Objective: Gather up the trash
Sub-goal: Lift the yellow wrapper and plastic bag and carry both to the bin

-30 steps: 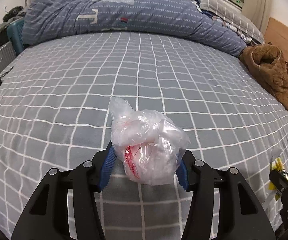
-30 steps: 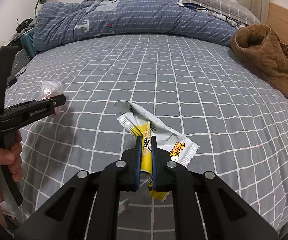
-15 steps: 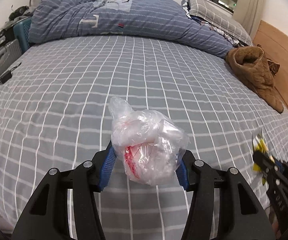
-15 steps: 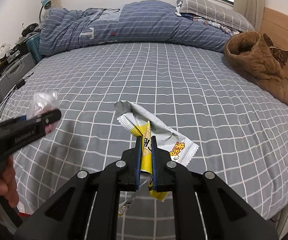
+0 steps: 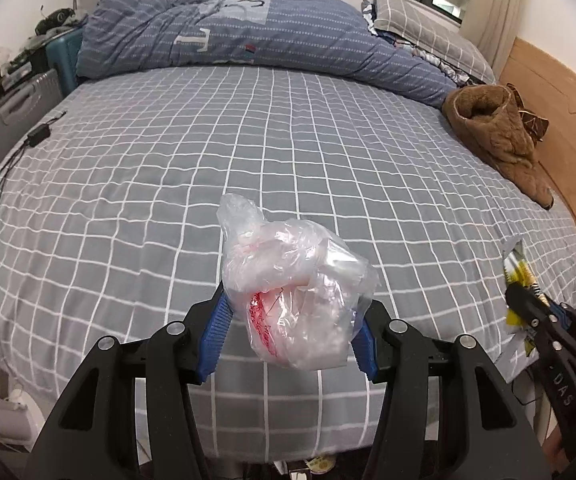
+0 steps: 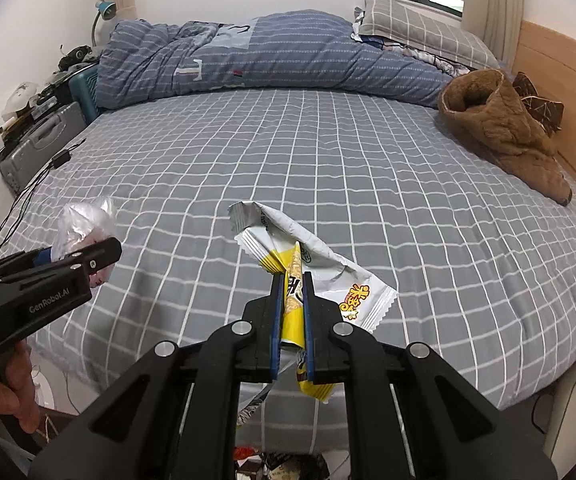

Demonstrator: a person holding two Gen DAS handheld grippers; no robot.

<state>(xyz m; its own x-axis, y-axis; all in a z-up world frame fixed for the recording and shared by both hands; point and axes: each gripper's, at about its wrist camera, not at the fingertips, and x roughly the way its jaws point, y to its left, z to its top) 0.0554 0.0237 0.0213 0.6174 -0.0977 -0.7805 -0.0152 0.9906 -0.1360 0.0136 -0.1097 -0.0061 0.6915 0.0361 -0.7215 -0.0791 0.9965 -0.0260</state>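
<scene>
Left tongs [image 5: 292, 328] clamped on crumpled clear plastic bag [image 5: 294, 292], blue pads pressing both its sides, held above near edge of bed [image 5: 248, 152]. Right tongs [image 6: 290, 312] pressed together on yellow and white snack wrapper [image 6: 320, 276], also lifted over bed, wrapper sticking out up and to the right of the pads. Then by size: bed with grey checked sheet, blue striped duvet [image 6: 268, 60] bunched along far side, grey checked pillow [image 6: 420, 32] beside it, brown fleece garment [image 6: 504, 132] lying near wooden headboard [image 6: 568, 80]. Grey case [image 6: 40, 144] standing at left of bed. Person's hand [image 6: 4, 392] gripping handle of left tongs, seen low in right view.
</scene>
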